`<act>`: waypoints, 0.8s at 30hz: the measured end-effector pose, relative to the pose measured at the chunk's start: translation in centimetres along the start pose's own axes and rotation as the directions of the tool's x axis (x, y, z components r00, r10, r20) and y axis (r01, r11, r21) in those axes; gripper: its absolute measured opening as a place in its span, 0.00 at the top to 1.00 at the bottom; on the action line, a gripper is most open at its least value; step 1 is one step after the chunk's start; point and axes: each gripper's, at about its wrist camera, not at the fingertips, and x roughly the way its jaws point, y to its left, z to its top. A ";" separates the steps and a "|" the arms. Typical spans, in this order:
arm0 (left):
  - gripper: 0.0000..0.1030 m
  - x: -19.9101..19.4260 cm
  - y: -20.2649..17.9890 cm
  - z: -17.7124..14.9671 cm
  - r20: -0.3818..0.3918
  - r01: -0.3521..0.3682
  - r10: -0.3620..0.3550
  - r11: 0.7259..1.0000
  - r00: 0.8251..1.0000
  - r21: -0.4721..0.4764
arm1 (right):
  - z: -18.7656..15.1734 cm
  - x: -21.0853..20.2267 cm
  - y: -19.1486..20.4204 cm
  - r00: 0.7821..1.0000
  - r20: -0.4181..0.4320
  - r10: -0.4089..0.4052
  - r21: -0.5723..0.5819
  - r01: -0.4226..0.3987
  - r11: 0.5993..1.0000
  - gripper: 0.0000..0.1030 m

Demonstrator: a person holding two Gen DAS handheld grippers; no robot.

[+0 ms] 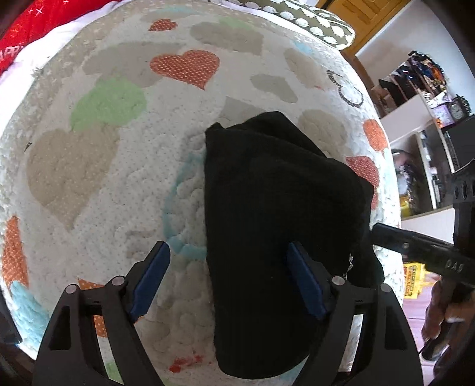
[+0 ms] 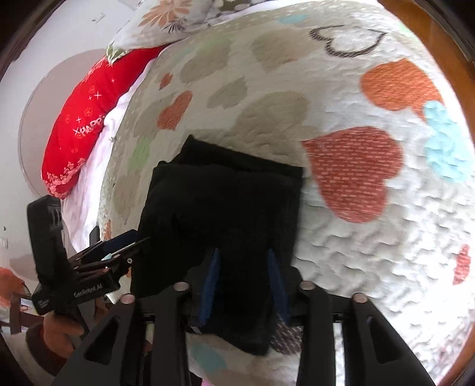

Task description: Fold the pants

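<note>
The black pants [image 1: 276,225] lie folded into a compact stack on the heart-patterned quilt [image 1: 118,166]. My left gripper [image 1: 228,261] is open above the quilt; its right finger [image 1: 302,282] is over the pants' left part, its left finger over bare quilt. In the right wrist view the pants [image 2: 225,213] show as a layered rectangle. My right gripper [image 2: 243,267] hovers over their near edge with blue pads [image 2: 211,282] apart, holding nothing. The right gripper shows at the right edge of the left view [image 1: 421,246]; the left one shows at the left of the right view [image 2: 118,252].
A red pillow [image 2: 77,130] and a floral pillow [image 2: 166,20] lie at the head of the bed. A polka-dot pillow [image 1: 314,20] sits at the far edge. Shelves with clutter [image 1: 421,98] and a wooden door [image 1: 365,17] stand beyond the bed's right side.
</note>
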 end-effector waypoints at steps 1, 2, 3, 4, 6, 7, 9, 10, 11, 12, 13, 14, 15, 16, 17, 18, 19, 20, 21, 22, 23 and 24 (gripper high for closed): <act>0.21 -0.1 0.0 0.0 0.000 0.010 -0.010 1.000 1.000 0.004 | -0.3 -0.4 -0.4 1.000 0.005 0.015 0.001 -0.015 1.000 0.49; 0.21 -0.2 -0.1 0.0 0.000 0.022 -0.022 1.000 1.000 0.012 | -0.5 -0.6 -0.7 1.000 0.009 0.015 -0.002 -0.015 1.000 0.48; 0.20 -0.2 -0.1 0.1 0.001 0.030 -0.030 0.999 1.000 0.019 | -0.6 -0.4 -0.8 1.000 0.009 0.009 -0.002 -0.009 1.000 0.42; 0.20 -0.2 -0.2 0.2 0.003 0.039 -0.039 0.999 0.999 0.028 | -0.8 -0.2 -1.3 1.000 0.008 0.009 0.001 -0.009 1.000 0.38; 0.19 0.2 -0.2 0.4 0.003 0.058 -0.058 0.998 0.998 0.037 | -1.0 0.7 -2.1 0.999 0.005 0.038 0.021 -0.038 0.999 0.37; 0.19 0.5 -0.2 0.5 -0.004 0.067 -0.067 0.997 0.998 0.042 | -0.8 1.5 -2.3 0.999 -0.002 0.048 0.039 -0.048 0.998 0.37; 0.18 1.5 -0.2 0.6 -0.031 0.088 -0.087 0.995 0.996 0.049 | -0.9 2.5 -2.7 0.997 -0.008 0.077 0.058 -0.076 0.995 0.37; 0.18 1.7 0.0 0.6 -0.036 0.103 -0.101 0.994 0.994 0.048 | -1.0 2.9 -2.9 0.995 -0.002 0.100 0.065 -0.099 0.993 0.36; 0.15 2.1 0.1 0.6 -0.038 0.116 -0.115 0.992 0.993 0.043 | -1.0 3.4 -3.3 0.992 0.009 0.125 0.080 -0.125 0.989 0.35; 0.12 2.3 0.2 0.6 -0.040 0.123 -0.121 0.992 0.992 0.039 | -1.0 3.7 -3.6 0.989 0.018 0.149 0.091 -0.150 0.984 0.32; 0.11 2.6 0.3 0.6 -0.038 0.135 -0.134 0.990 0.990 0.034 | -1.0 3.8 -3.7 0.986 0.025 0.167 0.094 -0.168 0.981 0.32; 0.08 2.8 0.4 0.7 -0.031 0.147 -0.146 0.989 0.989 0.030 | -1.0 4.1 -3.8 0.982 0.032 0.186 0.095 -0.188 0.978 0.32; 0.05 3.1 0.3 0.7 -0.024 0.154 -0.153 0.988 0.988 0.028 | -0.9 4.4 -3.7 0.980 0.027 0.198 0.093 -0.200 0.975 0.35; 0.04 3.2 0.3 0.7 -0.020 0.159 -0.158 0.987 0.987 0.028 | -0.8 4.7 -3.4 0.978 0.023 0.206 0.092 -0.207 0.974 0.45; 0.04 3.3 0.1 0.7 -0.015 0.165 -0.164 0.986 0.986 0.035 | -0.7 5.0 -3.2 0.971 0.011 0.239 0.094 -0.239 0.966 0.58; 0.04 3.3 -0.1 0.7 -0.013 0.167 -0.166 0.985 0.986 0.046 | -0.5 4.9 -2.8 0.970 0.008 0.245 0.095 -0.244 0.965 0.63; 0.06 3.3 -0.5 0.7 -0.013 0.166 -0.166 0.984 0.986 0.063 | -0.4 4.7 -2.4 0.970 0.008 0.242 0.081 -0.242 0.967 0.67; 0.25 3.1 -0.8 0.8 -0.013 0.180 -0.179 0.981 0.984 0.074 | -0.3 4.2 -1.9 0.970 0.011 0.241 0.066 -0.241 0.968 0.69; 0.31 2.6 -1.2 0.9 -0.012 0.182 -0.182 0.980 0.983 0.086 | -0.1 3.8 -1.5 0.970 0.016 0.242 0.060 -0.242 0.968 0.71; 0.36 2.2 -1.2 0.9 -0.009 0.180 -0.180 0.979 0.984 0.092 | 0.0 3.2 -1.1 0.967 0.024 0.252 0.053 -0.253 0.966 0.73; 0.45 1.6 -1.2 1.1 -0.004 0.186 -0.186 0.978 0.982 0.097 | 0.3 2.5 -0.6 0.964 0.033 0.266 0.042 -0.267 0.963 0.73; 0.55 1.0 -1.1 1.2 0.004 0.196 -0.197 0.976 0.980 0.100 | 0.5 1.9 0.0 0.962 0.037 0.269 0.028 -0.270 0.962 0.73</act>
